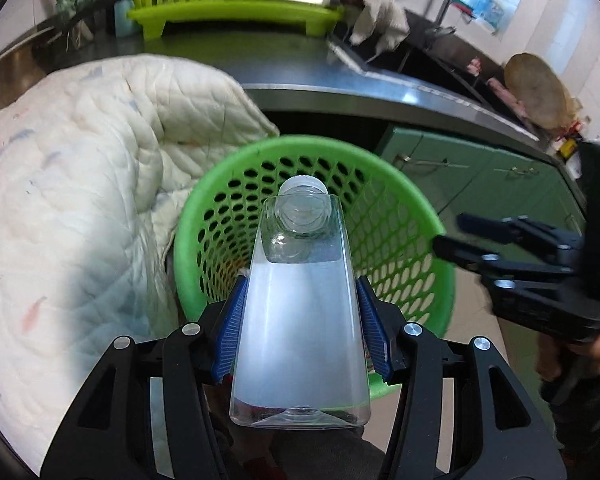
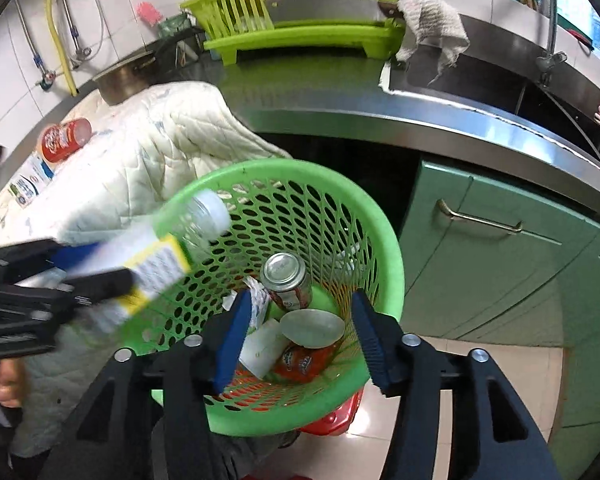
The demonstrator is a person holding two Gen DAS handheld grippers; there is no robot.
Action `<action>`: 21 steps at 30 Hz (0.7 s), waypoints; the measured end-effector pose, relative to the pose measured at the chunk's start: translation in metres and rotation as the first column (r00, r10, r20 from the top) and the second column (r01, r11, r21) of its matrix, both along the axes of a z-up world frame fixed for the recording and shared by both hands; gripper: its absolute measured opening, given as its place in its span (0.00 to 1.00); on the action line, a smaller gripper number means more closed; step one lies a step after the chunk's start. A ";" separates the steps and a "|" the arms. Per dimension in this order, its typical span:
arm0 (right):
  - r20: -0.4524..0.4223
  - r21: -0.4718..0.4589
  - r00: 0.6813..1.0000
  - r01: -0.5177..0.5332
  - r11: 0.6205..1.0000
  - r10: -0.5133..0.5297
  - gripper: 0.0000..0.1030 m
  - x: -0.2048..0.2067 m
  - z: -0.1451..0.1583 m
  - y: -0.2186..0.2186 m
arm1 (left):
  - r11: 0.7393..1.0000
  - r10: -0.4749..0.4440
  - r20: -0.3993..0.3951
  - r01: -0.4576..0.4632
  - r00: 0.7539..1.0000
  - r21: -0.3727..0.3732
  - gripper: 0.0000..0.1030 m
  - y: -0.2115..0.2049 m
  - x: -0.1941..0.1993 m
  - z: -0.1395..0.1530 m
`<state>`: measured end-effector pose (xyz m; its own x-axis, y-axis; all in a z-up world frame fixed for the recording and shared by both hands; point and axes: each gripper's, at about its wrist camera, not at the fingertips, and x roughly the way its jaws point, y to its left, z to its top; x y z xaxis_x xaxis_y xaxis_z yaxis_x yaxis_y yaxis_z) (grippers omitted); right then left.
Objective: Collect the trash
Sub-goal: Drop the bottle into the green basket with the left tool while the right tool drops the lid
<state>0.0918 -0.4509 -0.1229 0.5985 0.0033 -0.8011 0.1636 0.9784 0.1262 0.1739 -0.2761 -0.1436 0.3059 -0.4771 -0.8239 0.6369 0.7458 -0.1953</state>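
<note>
The clear plastic bottle [image 2: 156,264] with its yellow-edged label is motion-blurred at nine o'clock in the right wrist view; the print on the red can [image 2: 66,140] at ten o'clock is too small to read.

A: Where's the bottle [image 1: 300,300]?
B: Clear plastic with a white cap and a yellow-edged label, tilted cap-first over the rim of the green perforated basket [image 2: 384,248].
A: And inside?
B: A silver-topped can [image 2: 286,280], an orange can [image 2: 304,362] and crumpled white wrappers [image 2: 260,344] at the bottom
</note>
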 end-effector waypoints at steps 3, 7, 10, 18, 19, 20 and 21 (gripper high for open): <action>0.024 0.012 1.000 -0.005 1.000 0.005 0.53 -0.005 0.007 0.001 | 1.000 0.010 -0.038 -0.009 0.999 0.019 0.52 -0.007 0.002 -0.011; 0.043 0.013 0.999 -0.021 1.000 0.021 0.54 -0.009 0.013 0.007 | 0.999 0.011 -0.060 -0.009 0.998 0.033 0.53 -0.010 0.000 -0.019; 0.049 0.016 0.998 -0.025 1.000 0.024 0.54 -0.010 0.015 0.009 | 1.000 0.017 -0.063 -0.015 0.998 0.027 0.53 -0.010 -0.001 -0.020; 0.072 0.016 0.997 -0.033 0.999 0.031 0.57 -0.011 0.026 0.016 | 1.000 0.027 -0.047 -0.027 0.999 -0.005 0.57 0.003 -0.003 -0.004; 0.076 0.014 0.997 -0.035 0.999 0.034 0.58 -0.011 0.028 0.016 | 0.999 0.033 -0.038 -0.033 0.999 -0.009 0.60 0.006 -0.003 0.001; 0.080 0.012 0.996 -0.035 0.999 0.034 0.58 -0.011 0.030 0.017 | 0.999 0.036 -0.029 -0.036 0.999 -0.013 0.60 0.010 -0.004 0.005; 0.084 0.011 0.996 -0.036 0.999 0.035 0.58 -0.012 0.032 0.018 | 0.999 0.042 -0.017 -0.042 0.999 -0.015 0.60 0.014 -0.004 0.009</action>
<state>0.0802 -0.4326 -0.0910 0.6628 0.0355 -0.7479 0.1175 0.9816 0.1507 0.1695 -0.2622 -0.1344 0.3120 -0.4765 -0.8219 0.6014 0.7688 -0.2174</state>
